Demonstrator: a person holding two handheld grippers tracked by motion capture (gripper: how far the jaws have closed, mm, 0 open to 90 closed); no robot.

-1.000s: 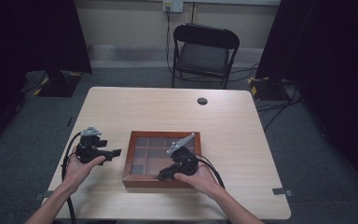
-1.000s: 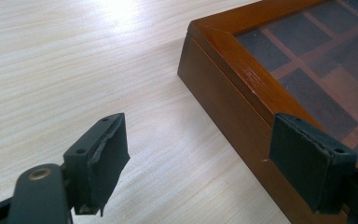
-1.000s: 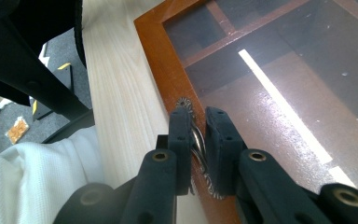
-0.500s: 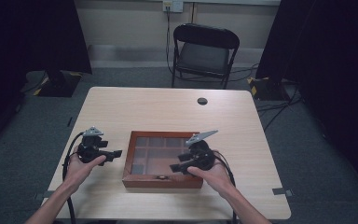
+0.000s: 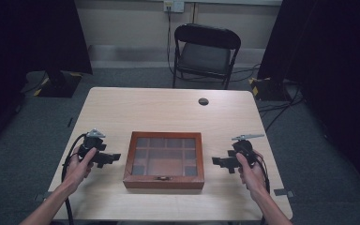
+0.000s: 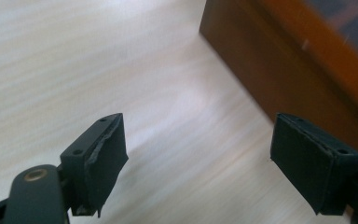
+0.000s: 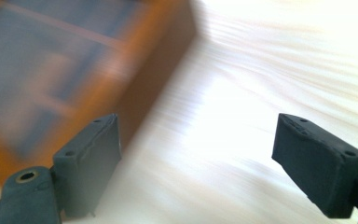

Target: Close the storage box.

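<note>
On the pale wooden tabletop (image 5: pixel 168 112), with a folding chair (image 5: pixel 205 51) behind it, we see the glass-lidded wooden box (image 5: pixel 165 159) lying closed between our grippers, long axis running left to right. Our left gripper (image 5: pixel 107 158) sits just beside its left end, nearer than the right gripper (image 5: pixel 221 162) off its right end. Both point inward at the box, jaws spread wide and holding nothing.

high: above, facing forward-down | tool cams: close, low, share box (image 5: pixel 164 159) sides

Wooden box (image 5: pixel 164 160), glass-paned lid shut, small front clasp, flat near table (image 5: pixel 168 110) front edge, centred
</note>
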